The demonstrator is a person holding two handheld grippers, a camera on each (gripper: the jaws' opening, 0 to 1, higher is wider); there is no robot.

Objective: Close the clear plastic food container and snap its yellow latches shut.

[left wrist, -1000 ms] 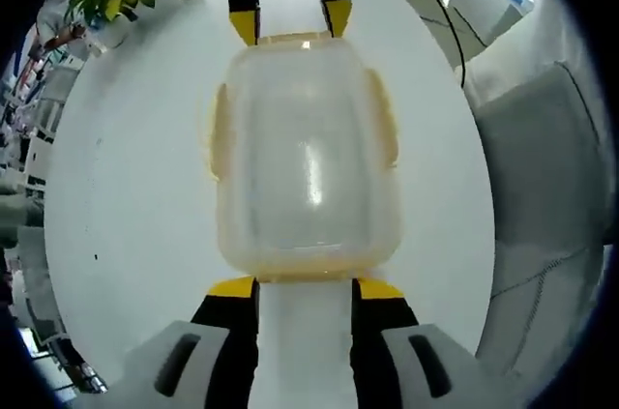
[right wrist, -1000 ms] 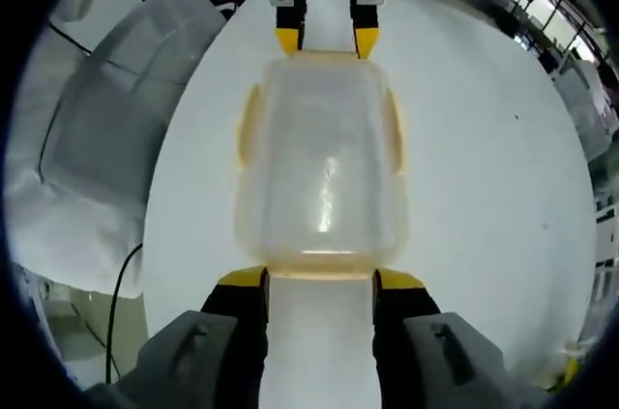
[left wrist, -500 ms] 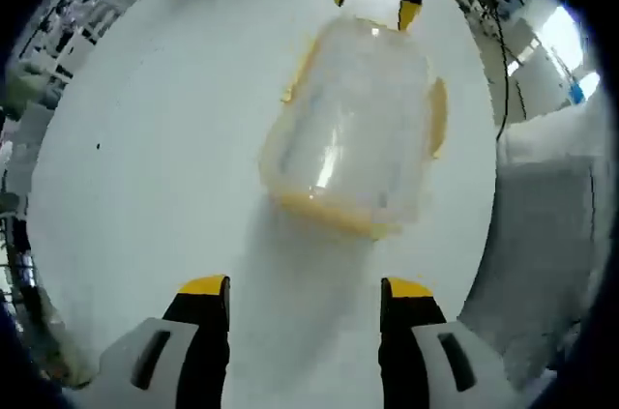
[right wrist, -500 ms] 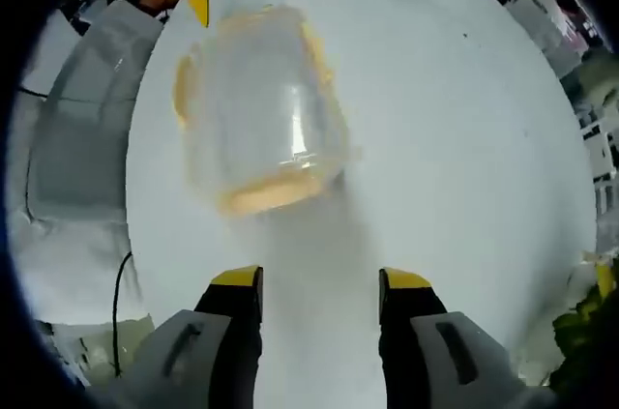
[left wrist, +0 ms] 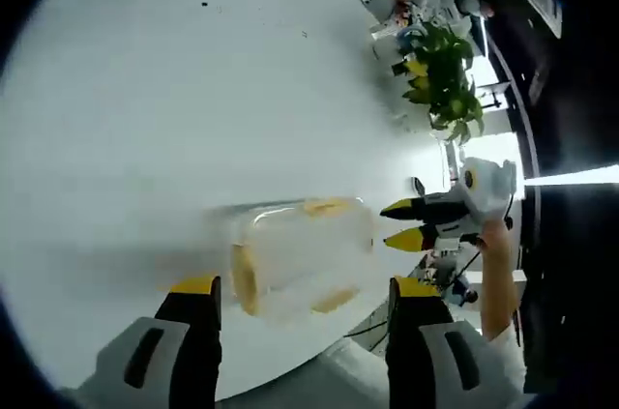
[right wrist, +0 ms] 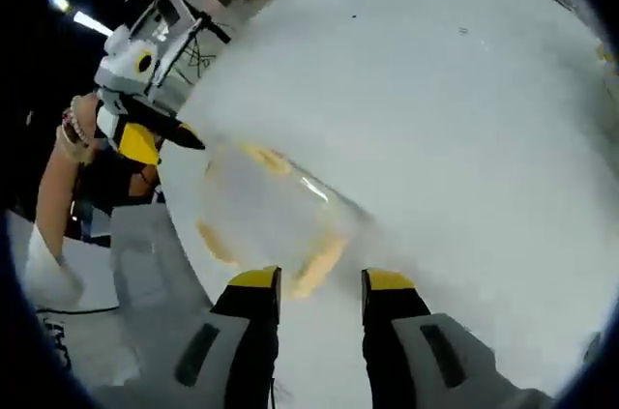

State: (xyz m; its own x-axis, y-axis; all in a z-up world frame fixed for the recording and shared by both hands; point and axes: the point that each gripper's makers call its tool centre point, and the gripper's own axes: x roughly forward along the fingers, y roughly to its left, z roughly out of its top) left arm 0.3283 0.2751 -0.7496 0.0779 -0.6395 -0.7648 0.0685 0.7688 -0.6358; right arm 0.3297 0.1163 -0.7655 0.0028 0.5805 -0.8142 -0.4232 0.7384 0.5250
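Clear plastic, the container [left wrist: 302, 256] lies on the white table [left wrist: 145, 90] between both grippers, the left [left wrist: 304, 285] and right [right wrist: 320, 280] each spread and empty, so each should square up on a yellow latch [right wrist: 316, 267] before pressing.

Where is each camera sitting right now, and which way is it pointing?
Left gripper view: rides on the left gripper, facing the container on the white table; the right gripper and a forearm show at right.
Right gripper view: rides on the right gripper, facing the container; the left gripper and a forearm show at left.
Shared: container, table, each other's gripper.
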